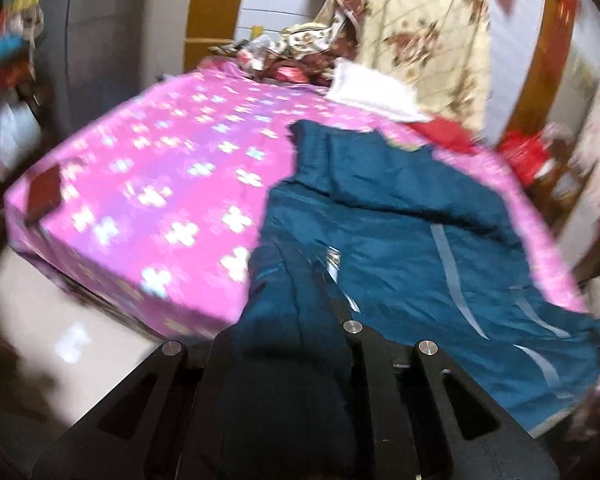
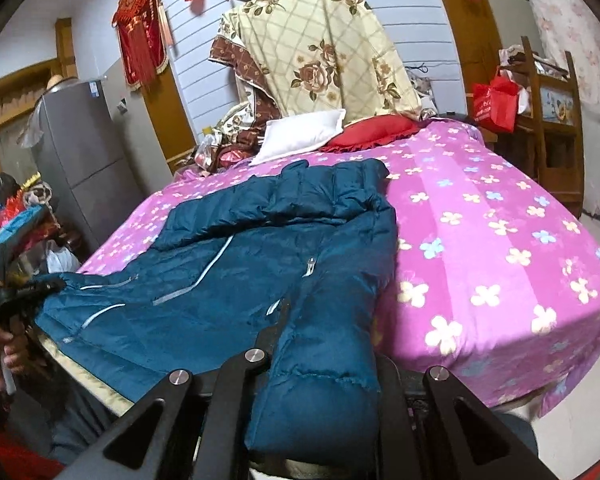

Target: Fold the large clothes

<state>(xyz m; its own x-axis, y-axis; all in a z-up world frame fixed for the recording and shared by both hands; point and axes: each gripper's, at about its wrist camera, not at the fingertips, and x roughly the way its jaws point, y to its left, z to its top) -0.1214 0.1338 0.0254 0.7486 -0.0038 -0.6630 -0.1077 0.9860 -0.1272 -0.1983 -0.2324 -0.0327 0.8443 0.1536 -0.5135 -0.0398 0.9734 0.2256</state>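
A large teal padded jacket lies on a bed with a pink flowered sheet. In the right wrist view my right gripper is shut on the jacket's sleeve, which drapes over its fingers at the bed's near edge. In the left wrist view the jacket spreads to the right, and my left gripper is shut on a fold of its fabric, which hides the fingertips. The left gripper also shows in the right wrist view, gripping the jacket's hem at the left edge.
A white pillow, a red cushion and a floral quilt are heaped at the bed's head. A grey fridge stands to the left, wooden chairs with a red bag to the right. A dark object lies on the bed's corner.
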